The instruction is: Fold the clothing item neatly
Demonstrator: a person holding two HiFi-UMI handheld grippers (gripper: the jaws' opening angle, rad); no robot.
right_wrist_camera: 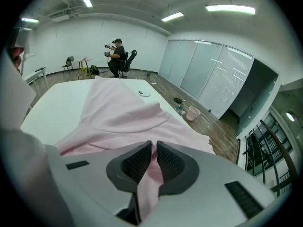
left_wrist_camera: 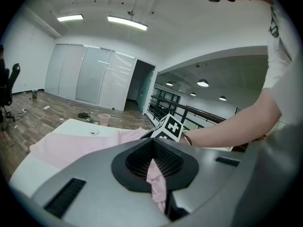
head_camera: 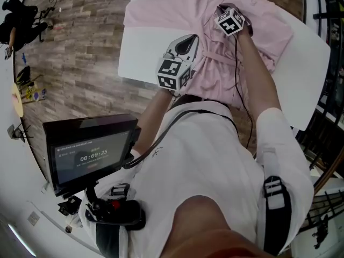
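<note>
The left hand-held gripper (left_wrist_camera: pixel 152 161) and the right hand-held gripper (right_wrist_camera: pixel 154 151) are each clenched on a thin fold of the pink shirt (head_camera: pixel 161 9), which lies rumpled across the white counter (head_camera: pixel 138 58). A hard or uneven pull could slip the cloth from a pinch and skew the fold. The hem sits near the near edge and may slide off. Bare counter lies on both sides.
</note>
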